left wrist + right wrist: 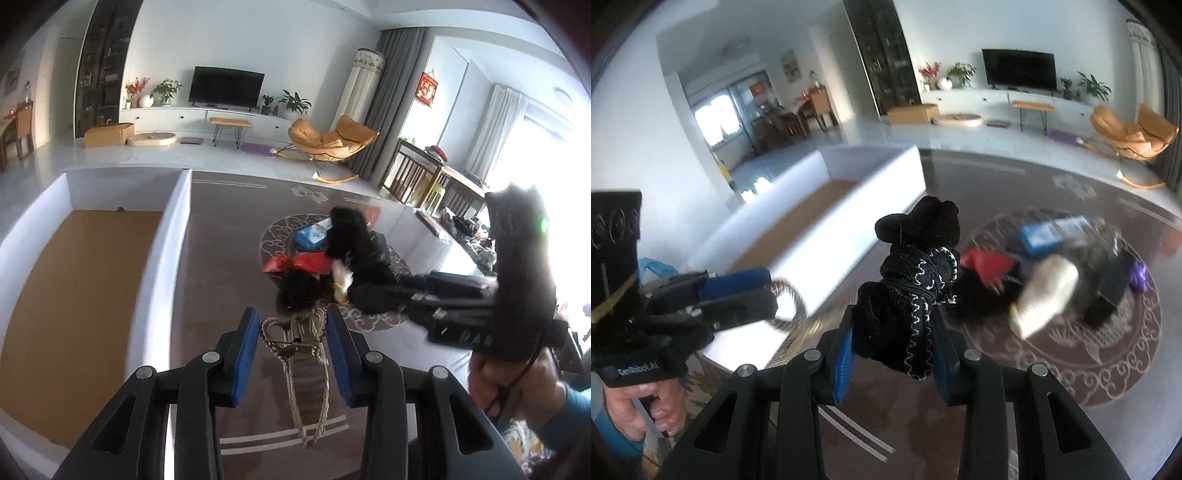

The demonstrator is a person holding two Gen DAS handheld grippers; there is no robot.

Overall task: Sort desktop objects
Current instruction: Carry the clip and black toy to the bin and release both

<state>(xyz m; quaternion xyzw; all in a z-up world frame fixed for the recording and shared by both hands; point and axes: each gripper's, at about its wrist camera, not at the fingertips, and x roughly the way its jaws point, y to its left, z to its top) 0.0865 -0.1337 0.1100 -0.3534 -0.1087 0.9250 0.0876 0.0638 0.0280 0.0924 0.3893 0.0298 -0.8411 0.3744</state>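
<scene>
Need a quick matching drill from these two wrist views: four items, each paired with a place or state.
Items:
1. black scrunchie
2. gold chain
3. blue packet
4. white tray

Places/states:
A. in the pile on the round mat
B. between the left gripper's pads
C. left of the pile, brown floor bare
D. gripped by the right gripper

Pairs: 1-D, 2-B, 3-A, 4-C
</scene>
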